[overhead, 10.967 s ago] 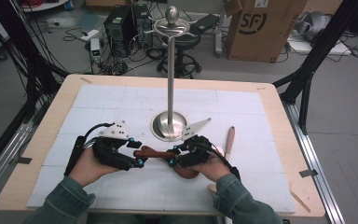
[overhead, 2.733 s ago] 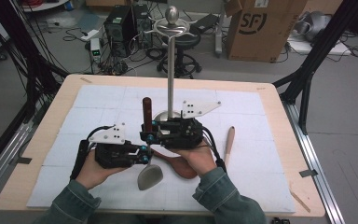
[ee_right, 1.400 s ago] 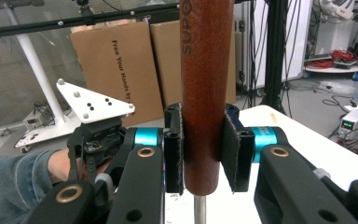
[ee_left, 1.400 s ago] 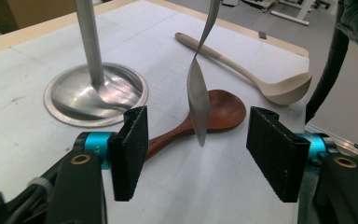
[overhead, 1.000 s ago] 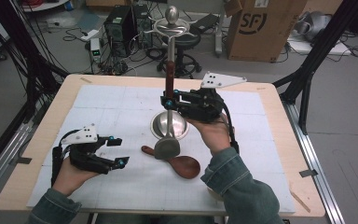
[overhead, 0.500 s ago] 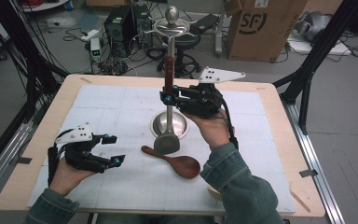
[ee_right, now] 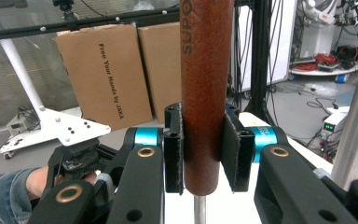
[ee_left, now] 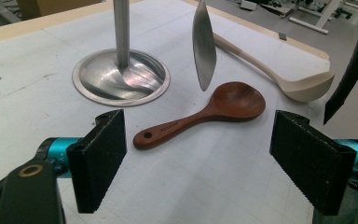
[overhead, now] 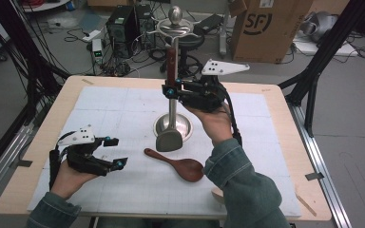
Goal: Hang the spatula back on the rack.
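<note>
Metal spatula held upright beside the hanging stand

The spatula (overhead: 170, 114) hangs vertical, wooden handle up, steel blade down over the stand's base (overhead: 186, 124); the right gripper (overhead: 171, 91) pinches its handle. The left gripper (overhead: 113, 153), jaws spread and just opening wider with nothing between them, rests near-left, with the wooden rice spoon (overhead: 177, 165) lying flat to its right.

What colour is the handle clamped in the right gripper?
Reddish-brown wood handle, clearest in the right gripper view.

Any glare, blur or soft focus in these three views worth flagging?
High view: even light, slightly soft, no harsh shadows. Left gripper view: sharp, with streaky glare on the stand's metal base; the wooden spoon is crisp. Right gripper view: the brown handle between the pads is close and soft, the background clearer.
</note>
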`<state>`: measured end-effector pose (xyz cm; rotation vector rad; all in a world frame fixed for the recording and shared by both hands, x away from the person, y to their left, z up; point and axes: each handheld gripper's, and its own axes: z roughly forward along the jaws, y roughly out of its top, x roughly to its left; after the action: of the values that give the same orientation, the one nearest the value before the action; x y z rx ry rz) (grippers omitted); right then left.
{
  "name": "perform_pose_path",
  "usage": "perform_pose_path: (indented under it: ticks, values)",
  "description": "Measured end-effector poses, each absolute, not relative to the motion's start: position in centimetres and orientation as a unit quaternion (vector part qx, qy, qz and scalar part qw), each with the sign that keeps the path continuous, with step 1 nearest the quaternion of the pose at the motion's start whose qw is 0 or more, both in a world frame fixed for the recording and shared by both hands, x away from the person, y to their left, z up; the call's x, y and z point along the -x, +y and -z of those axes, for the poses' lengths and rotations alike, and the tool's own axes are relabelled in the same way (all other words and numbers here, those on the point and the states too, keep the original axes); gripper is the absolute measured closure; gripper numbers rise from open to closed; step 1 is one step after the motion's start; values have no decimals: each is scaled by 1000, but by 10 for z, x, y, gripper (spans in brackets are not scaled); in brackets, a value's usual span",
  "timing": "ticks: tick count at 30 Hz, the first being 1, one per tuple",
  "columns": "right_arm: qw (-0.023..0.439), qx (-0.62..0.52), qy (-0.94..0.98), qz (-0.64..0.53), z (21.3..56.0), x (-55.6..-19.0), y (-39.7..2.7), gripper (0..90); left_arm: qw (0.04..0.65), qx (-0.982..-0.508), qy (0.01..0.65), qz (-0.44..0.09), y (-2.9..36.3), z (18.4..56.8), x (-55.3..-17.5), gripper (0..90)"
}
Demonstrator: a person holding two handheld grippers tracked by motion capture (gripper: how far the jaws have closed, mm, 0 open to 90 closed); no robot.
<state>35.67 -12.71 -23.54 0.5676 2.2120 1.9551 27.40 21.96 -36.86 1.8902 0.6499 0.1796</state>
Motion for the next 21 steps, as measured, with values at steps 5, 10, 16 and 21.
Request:
perform_pose_path:
  ticks: [5,10,16,21]
  values:
    - [78,-196,733,-647,229,-364,-123,731,540,-792,275,-78,220,368,-274,191]
    - [89,-207,732,-642,226,-370,-119,732,542,-791,274,-78,221,368,-273,191]
    - [107,-216,731,-639,223,-369,-115,731,543,-791,271,-77,222,367,-273,191]
    - [109,-220,728,-640,223,-370,-118,731,542,-791,273,-77,221,368,-273,191]
